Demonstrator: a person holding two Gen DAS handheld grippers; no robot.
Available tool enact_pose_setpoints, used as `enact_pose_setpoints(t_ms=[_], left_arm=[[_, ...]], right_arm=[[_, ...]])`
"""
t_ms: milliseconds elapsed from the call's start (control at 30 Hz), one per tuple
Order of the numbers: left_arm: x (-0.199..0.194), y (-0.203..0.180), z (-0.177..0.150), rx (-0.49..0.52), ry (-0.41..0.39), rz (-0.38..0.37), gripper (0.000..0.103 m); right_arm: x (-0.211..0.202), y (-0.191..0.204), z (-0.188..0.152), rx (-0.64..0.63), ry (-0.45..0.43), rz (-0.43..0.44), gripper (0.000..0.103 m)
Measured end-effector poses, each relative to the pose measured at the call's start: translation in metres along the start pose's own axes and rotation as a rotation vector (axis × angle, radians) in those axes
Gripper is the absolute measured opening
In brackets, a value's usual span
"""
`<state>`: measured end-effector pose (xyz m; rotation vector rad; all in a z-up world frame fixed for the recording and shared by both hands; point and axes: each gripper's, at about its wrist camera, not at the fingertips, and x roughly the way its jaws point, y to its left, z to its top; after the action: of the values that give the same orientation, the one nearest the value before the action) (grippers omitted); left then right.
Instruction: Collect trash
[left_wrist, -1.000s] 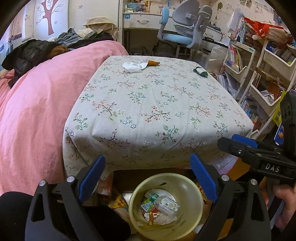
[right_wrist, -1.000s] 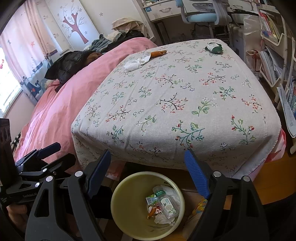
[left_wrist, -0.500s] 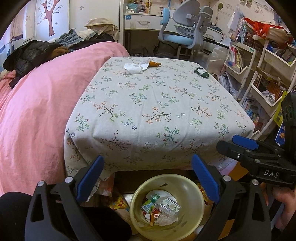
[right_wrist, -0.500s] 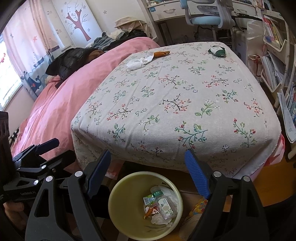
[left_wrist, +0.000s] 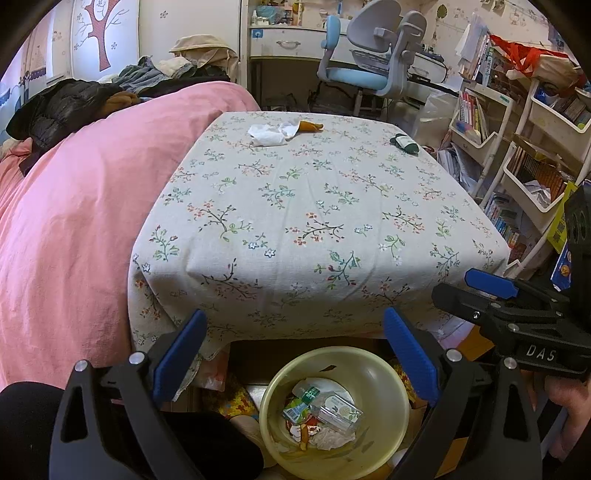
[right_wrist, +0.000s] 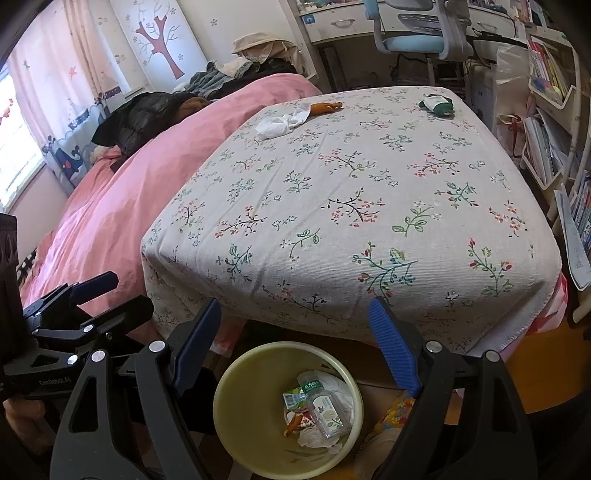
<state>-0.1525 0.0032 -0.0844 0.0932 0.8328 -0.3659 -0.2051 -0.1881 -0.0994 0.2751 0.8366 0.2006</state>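
A yellow-green trash bin stands on the floor below the table's near edge, with a plastic bottle, wrappers and tissue inside. On the far side of the floral tablecloth lie a crumpled white tissue, an orange peel and a green-and-white wrapper. My left gripper is open and empty above the bin. My right gripper is open and empty above the bin too, and shows at the right of the left view.
A bed with a pink cover runs along the table's left side. Shelf racks with books stand on the right. A desk and blue chair are behind the table.
Both grippers have risen and drawn back slightly, so the bin and table look a little lower in view. Both stay open and empty.
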Motion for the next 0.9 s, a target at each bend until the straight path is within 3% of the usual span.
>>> enact_pose_setpoints(t_ms=[233,400,667,900], left_arm=[[-0.002,0.001,0.000,-0.014,-0.010,0.002,0.093],[-0.010,0.015,0.012,-0.090,-0.055,-0.005,0.093],[-0.004,0.046,0.063,-0.129,-0.128,0.056,0.094],[0.048,0.062,0.116,-0.160,-0.088,0.017,0.095]], right_arm=[[0.001,0.002,-0.001,-0.009,0.000,-0.005,0.079],[0.001,0.004,-0.001,-0.015,-0.010,-0.012,0.079],[-0.002,0.007,0.001,-0.018,-0.029,0.005,0.079],[-0.002,0.013,0.005,-0.001,-0.050,0.039,0.079]])
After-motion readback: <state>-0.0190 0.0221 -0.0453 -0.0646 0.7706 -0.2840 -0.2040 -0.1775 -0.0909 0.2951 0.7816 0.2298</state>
